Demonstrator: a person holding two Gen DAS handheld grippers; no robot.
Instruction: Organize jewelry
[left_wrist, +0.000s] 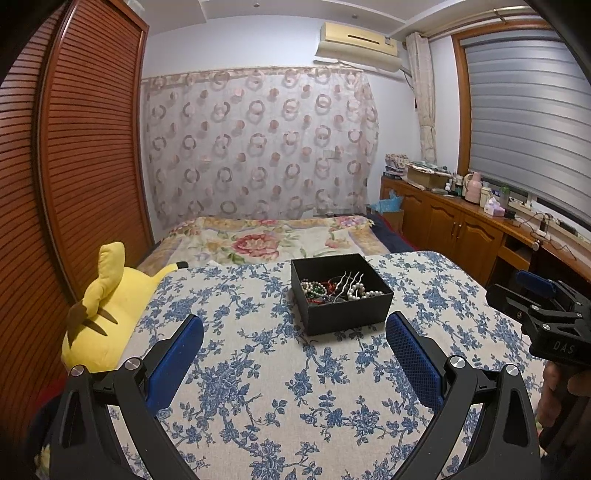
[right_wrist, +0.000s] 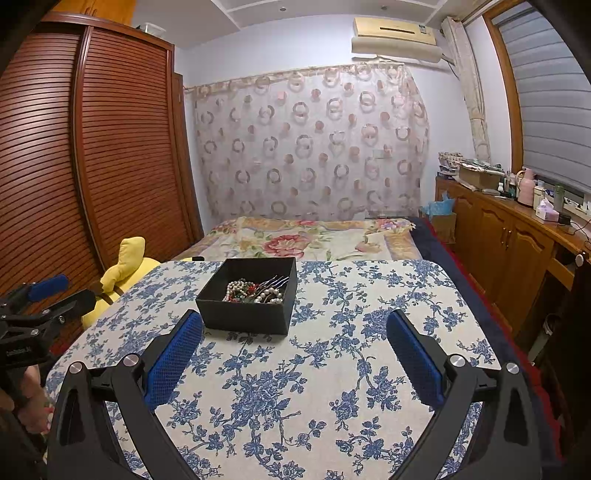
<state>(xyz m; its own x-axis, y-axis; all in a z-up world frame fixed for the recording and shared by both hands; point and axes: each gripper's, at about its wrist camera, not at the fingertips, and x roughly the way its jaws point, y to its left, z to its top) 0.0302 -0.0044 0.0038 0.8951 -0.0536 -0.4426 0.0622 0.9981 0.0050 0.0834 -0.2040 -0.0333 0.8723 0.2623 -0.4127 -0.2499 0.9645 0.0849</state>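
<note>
A black open box (left_wrist: 345, 316) stands on the blue-flowered tablecloth (left_wrist: 258, 369), beyond my grippers. It holds tangled jewelry (left_wrist: 334, 290): pearl strands, red and green beads, and a silver hair comb (left_wrist: 349, 280). The box also shows in the right wrist view (right_wrist: 245, 315), with the jewelry (right_wrist: 256, 291) inside. My left gripper (left_wrist: 294, 330) is open and empty, short of the box. My right gripper (right_wrist: 294, 330) is open and empty, to the right of the box's front. Each gripper appears at the edge of the other's view (left_wrist: 546, 314) (right_wrist: 33, 306).
A yellow plush toy (left_wrist: 110, 310) lies at the table's left edge. A bed with a floral cover (left_wrist: 266, 240) lies behind the table. A louvred wooden wardrobe (left_wrist: 74, 147) stands at left. Wooden cabinets (left_wrist: 461, 225) with bottles run along the right.
</note>
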